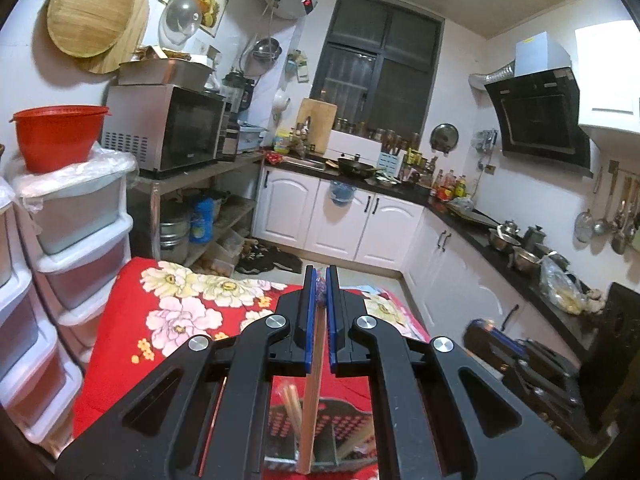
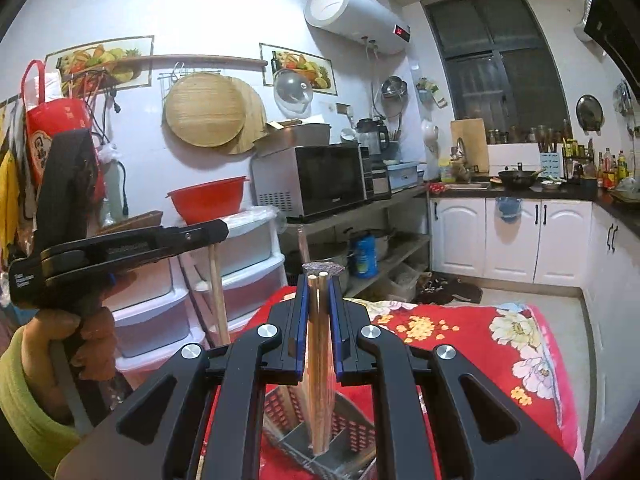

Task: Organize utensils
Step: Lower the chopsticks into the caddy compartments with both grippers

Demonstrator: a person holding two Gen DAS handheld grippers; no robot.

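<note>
A cluttered kitchen with white cabinets and a dark window lies behind a bench [image 2: 500,328] draped in a red flowered cloth.

The right hand-held gripper [image 2: 319,280] has its blue pads drawn in tight on a bundle of chopsticks [image 2: 319,360] — several pale wooden sticks held nearly upright, their blunt ends showing just above the pads. Their lower ends reach down into a perforated metal utensil holder [image 2: 352,436] that stands on the red cloth directly beneath the jaws; which compartment they sit in is hard to tell, since the gripper body covers most of it.

The left hand-held gripper [image 1: 320,284] is likewise clamped narrow, pinching a single chopstick [image 1: 312,392] that hangs down toward the same holder [image 1: 352,428], where a few more sticks [image 1: 292,404] lean in a compartment to the left. In the right wrist view that gripper shows from the side, held by a hand [image 2: 52,344] in a yellow-green sleeve [image 2: 24,408], the stick dangling below it.

Beyond the bench stand stacked plastic drawers [image 1: 80,216] topped by a red basin [image 1: 58,136], then a microwave [image 1: 176,128] on a metal shelf — and a water heater [image 2: 356,20] high on the wall.
</note>
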